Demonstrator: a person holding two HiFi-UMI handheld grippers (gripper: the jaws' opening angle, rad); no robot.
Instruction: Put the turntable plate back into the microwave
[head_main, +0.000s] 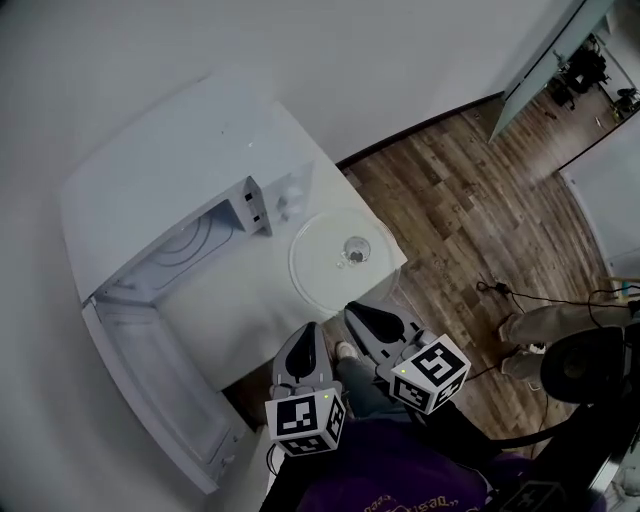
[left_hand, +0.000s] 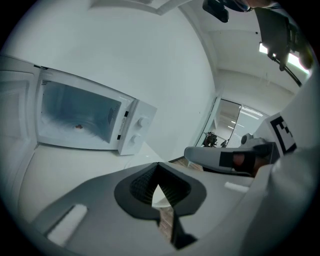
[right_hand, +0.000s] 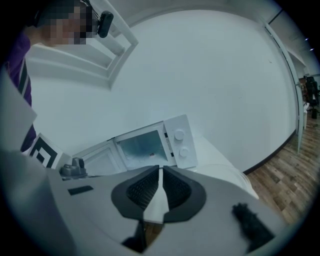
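The round glass turntable plate lies flat on the white table, near its right edge, to the right of the microwave's control panel. The white microwave stands open, its cavity bare apart from a small hub on the floor. My left gripper and right gripper hang side by side at the table's near edge, short of the plate, both shut with nothing between the jaws. The right gripper view has the plate just beyond the right gripper. In the left gripper view, the left gripper points towards the microwave.
The microwave door swings out to the lower left, over the table's front. Wooden floor lies right of the table, with a cable and a person's legs at the far right. A white wall runs behind the microwave.
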